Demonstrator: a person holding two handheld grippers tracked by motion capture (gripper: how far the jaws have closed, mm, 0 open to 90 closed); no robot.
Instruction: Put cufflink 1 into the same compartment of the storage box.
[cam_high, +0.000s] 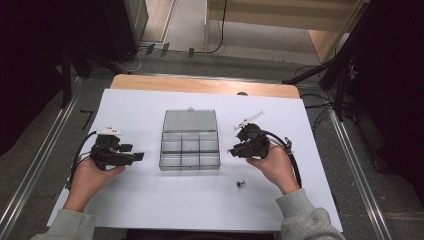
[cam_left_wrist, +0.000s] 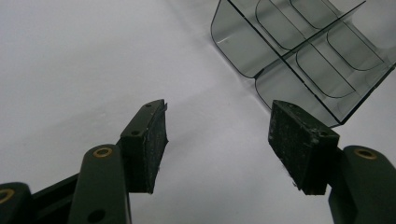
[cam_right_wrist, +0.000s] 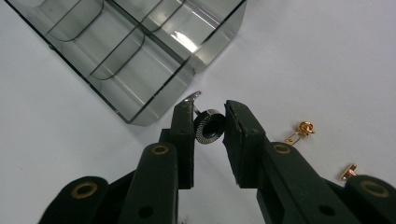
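The white surface (cam_high: 150, 210) carries a clear compartment box (cam_high: 190, 145) at its middle, lid flipped open toward the far side, its six shallow cells looking empty. To the box's left, the left tongs (cam_high: 134, 152) hover with jaws standing well apart and nothing between them; in the left gripper view they point at bare sheet with the near corner of the box just beyond. To the box's right, the right tongs (cam_right_wrist: 209, 126) are clamped on a small black knurled ring (cam_right_wrist: 209, 128), pinched across its rim and held off the sheet, close to the box's near right corner. Smaller still, a gold clasp (cam_right_wrist: 302, 130) and a gold pin (cam_right_wrist: 348, 171) lie on the sheet beside the right tongs, and a tiny dark piece (cam_high: 241, 184) sits near the right hand (cam_high: 275, 167) in the high view. The likely aim is to drop the ring into a cell. The grip looks risky: the ring is round and hard, caught by narrow pad edges, so a tilt or a squeeze could make it squirt out and roll off. Releasing too high over the low dividers could bounce it into the wrong cell, and a jaw knocking the light box's wall could shove it.
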